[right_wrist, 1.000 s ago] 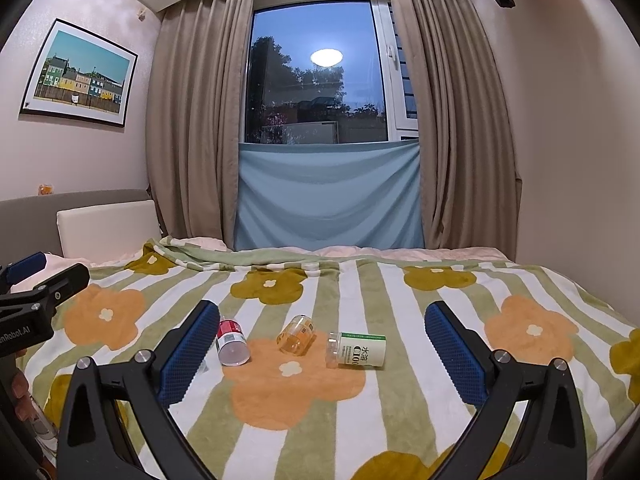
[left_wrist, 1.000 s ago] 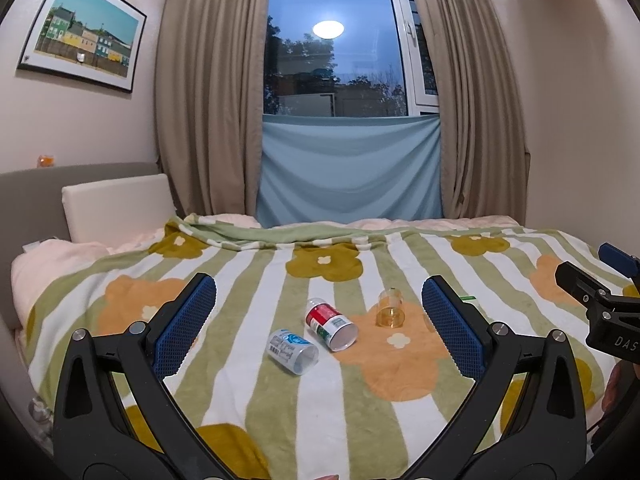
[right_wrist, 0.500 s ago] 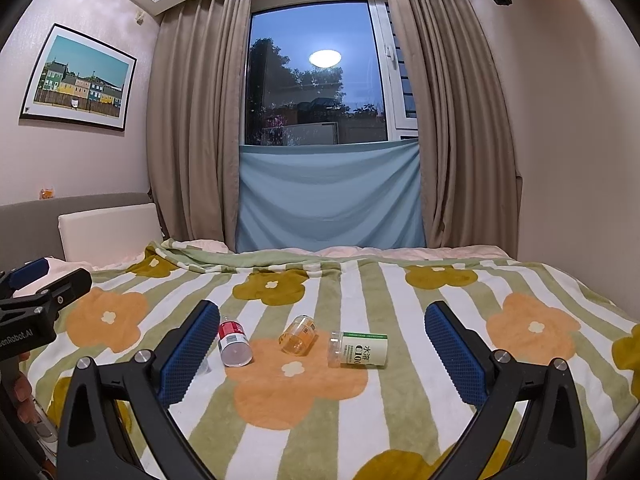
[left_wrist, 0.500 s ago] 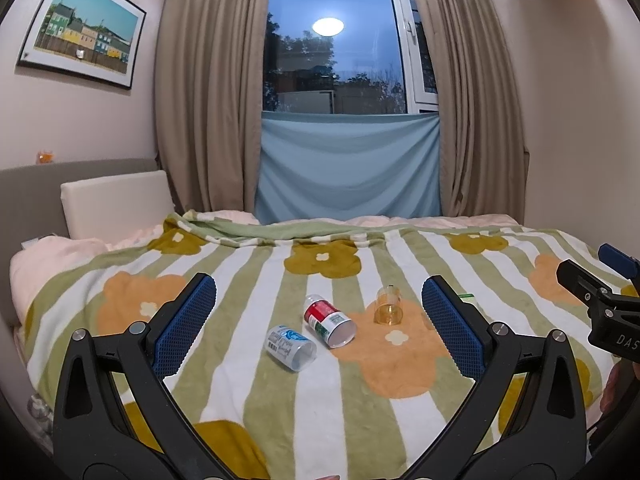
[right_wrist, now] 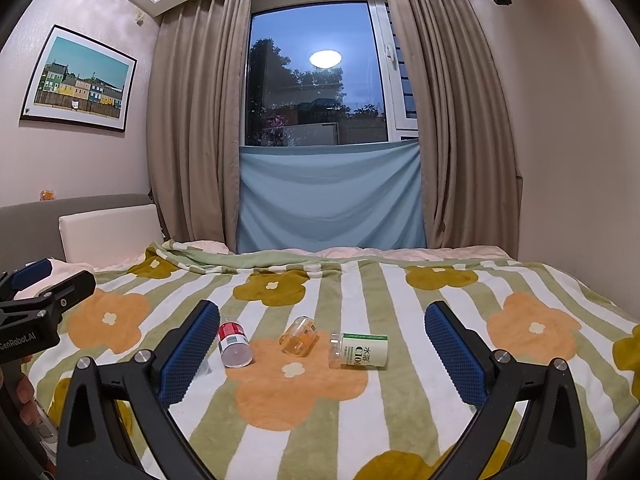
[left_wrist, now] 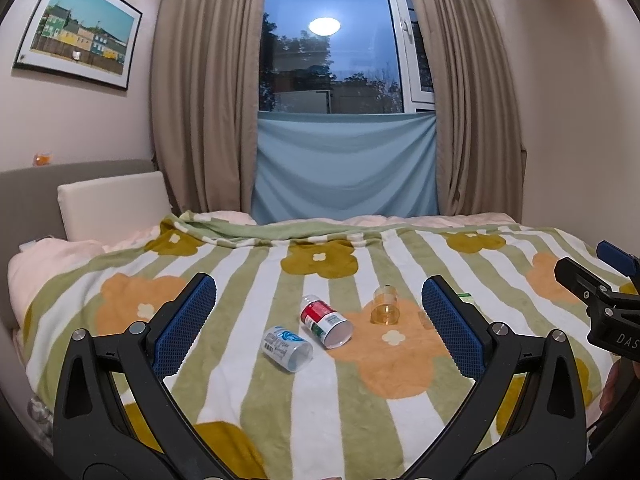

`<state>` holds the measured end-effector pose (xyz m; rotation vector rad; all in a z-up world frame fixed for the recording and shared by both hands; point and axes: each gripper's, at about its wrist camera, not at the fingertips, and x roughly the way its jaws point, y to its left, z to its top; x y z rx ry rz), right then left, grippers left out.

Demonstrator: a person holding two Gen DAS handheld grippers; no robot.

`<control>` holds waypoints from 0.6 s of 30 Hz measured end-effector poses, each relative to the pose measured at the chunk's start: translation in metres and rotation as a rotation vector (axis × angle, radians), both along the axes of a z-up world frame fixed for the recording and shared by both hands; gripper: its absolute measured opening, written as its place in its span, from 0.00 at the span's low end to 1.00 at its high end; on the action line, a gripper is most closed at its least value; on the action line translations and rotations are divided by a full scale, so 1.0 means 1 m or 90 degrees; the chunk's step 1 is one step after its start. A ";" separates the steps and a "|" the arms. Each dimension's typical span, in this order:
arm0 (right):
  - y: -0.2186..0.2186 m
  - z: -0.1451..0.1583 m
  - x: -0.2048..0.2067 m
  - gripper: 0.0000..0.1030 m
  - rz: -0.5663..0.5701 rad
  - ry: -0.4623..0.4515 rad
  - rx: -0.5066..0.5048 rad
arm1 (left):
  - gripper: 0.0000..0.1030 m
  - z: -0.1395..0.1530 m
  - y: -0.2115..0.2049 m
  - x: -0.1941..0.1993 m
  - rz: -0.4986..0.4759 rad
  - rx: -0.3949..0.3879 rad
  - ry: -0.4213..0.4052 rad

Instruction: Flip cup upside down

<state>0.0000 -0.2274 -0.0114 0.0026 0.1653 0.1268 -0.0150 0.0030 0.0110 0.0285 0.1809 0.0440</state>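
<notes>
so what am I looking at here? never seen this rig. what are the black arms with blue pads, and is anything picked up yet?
No robot: a person holds one set of tongs in each hand, each with a fisheye camera looking along its fingers. One view is from the left tongs, the other from the right tongs. Both are open and hold nothing. On the striped flower blanket lie four small cups on their sides: a red-labelled cup, an amber clear cup, a green-and-white cup and a blue-printed cup.
</notes>
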 end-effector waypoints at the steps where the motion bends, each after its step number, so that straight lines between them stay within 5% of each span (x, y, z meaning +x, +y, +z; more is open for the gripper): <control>1: 0.001 0.000 -0.001 1.00 0.000 -0.001 0.001 | 1.00 0.000 0.000 0.000 0.000 0.000 0.000; 18: -0.002 0.007 0.000 1.00 0.001 -0.011 -0.004 | 1.00 0.002 0.000 0.006 -0.006 -0.001 0.011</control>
